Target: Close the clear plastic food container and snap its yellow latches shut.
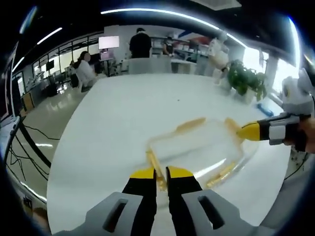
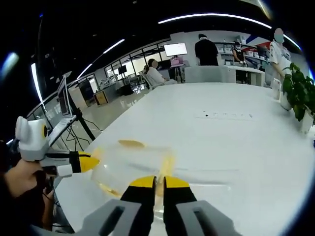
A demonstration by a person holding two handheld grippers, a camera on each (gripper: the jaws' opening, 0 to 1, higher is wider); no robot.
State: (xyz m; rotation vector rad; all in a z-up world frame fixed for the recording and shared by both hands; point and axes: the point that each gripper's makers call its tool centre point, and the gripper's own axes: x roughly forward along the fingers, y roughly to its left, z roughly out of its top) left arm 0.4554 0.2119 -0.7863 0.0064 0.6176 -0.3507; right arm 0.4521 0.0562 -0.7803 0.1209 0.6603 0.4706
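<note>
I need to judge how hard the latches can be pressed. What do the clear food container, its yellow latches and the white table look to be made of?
Clear food container: seemingly thin transparent plastic; the table shows through it.
Yellow latches: likely translucent, amber-tinted plastic strips along the rim.
White table: a smooth, slightly glossy top, perhaps laminate; it faintly mirrors the ceiling light.

Both the left gripper (image 1: pixel 161 173) and right gripper (image 2: pixel 159 183) have black jaws capped with yellow tips, mounted on grey slotted housings; dark sleeve (image 2: pixel 24 206) worn at wrist.
</note>
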